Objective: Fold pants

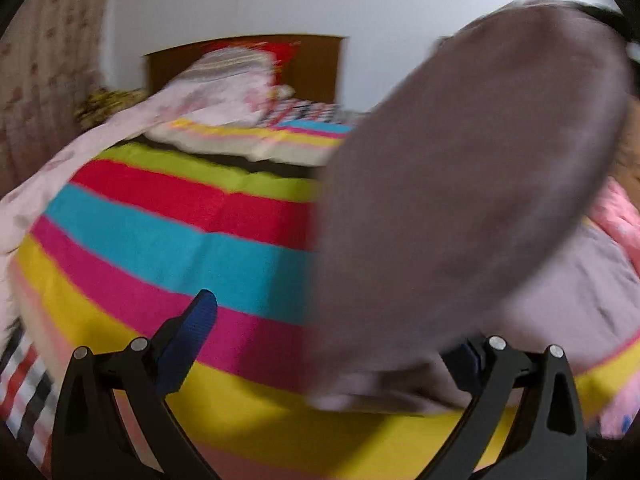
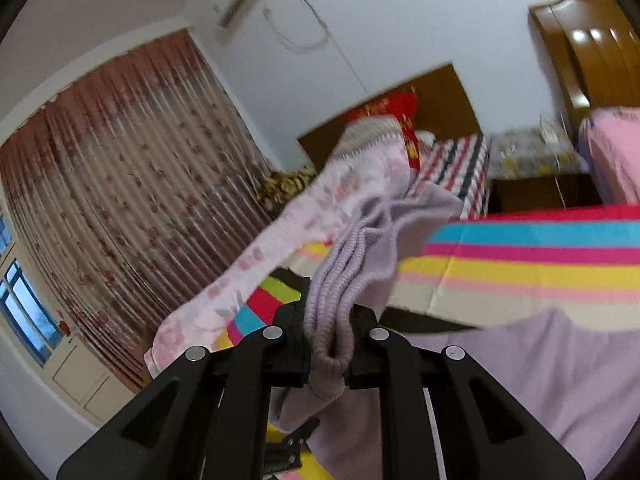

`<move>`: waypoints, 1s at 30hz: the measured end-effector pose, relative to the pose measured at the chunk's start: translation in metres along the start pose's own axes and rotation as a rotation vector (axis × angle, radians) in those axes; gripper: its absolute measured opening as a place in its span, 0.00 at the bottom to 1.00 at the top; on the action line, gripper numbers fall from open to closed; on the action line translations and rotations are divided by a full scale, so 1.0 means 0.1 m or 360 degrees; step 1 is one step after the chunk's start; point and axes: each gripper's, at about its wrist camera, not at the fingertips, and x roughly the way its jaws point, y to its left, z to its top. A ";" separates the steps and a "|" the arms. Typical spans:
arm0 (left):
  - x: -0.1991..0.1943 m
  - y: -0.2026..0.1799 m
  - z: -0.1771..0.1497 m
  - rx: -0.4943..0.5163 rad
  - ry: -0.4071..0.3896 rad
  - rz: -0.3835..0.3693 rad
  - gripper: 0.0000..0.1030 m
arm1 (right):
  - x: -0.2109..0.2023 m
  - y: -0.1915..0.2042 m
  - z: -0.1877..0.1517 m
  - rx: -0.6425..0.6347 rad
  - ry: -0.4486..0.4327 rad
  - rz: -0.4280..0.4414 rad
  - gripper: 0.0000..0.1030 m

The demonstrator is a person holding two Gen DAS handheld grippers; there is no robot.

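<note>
The lilac pants (image 2: 520, 368) lie on the striped bed cover. My right gripper (image 2: 329, 344) is shut on their ribbed waistband (image 2: 340, 280) and holds it lifted above the bed. In the left wrist view the lifted pants (image 1: 460, 200) hang blurred across the right half of the frame. My left gripper (image 1: 332, 344) is open and empty, just above the cover. Its left blue pad (image 1: 192, 336) shows. The right finger is partly hidden behind the cloth.
The bed has a bright striped cover (image 1: 180, 240). A pink floral quilt (image 2: 320, 208) runs along its far side, with pillows by the brown headboard (image 2: 432, 100). Curtains (image 2: 120, 180) hang to the left. A nightstand (image 2: 540, 188) and wardrobe (image 2: 592, 52) stand to the right.
</note>
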 end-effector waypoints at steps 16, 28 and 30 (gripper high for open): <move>0.06 0.34 -0.18 -0.0036 0.0060 -0.0042 0.99 | -0.02 -1.29 -1.57 0.0317 0.0327 -0.0370 0.13; 0.00 0.38 -0.20 -0.0104 0.0003 -0.0087 0.99 | 0.03 -1.38 -1.70 0.0477 0.0348 -0.0292 0.11; 0.01 0.39 -0.20 -0.0092 -0.0006 -0.0097 0.99 | 0.02 -1.40 -1.72 0.0470 0.0335 -0.0286 0.12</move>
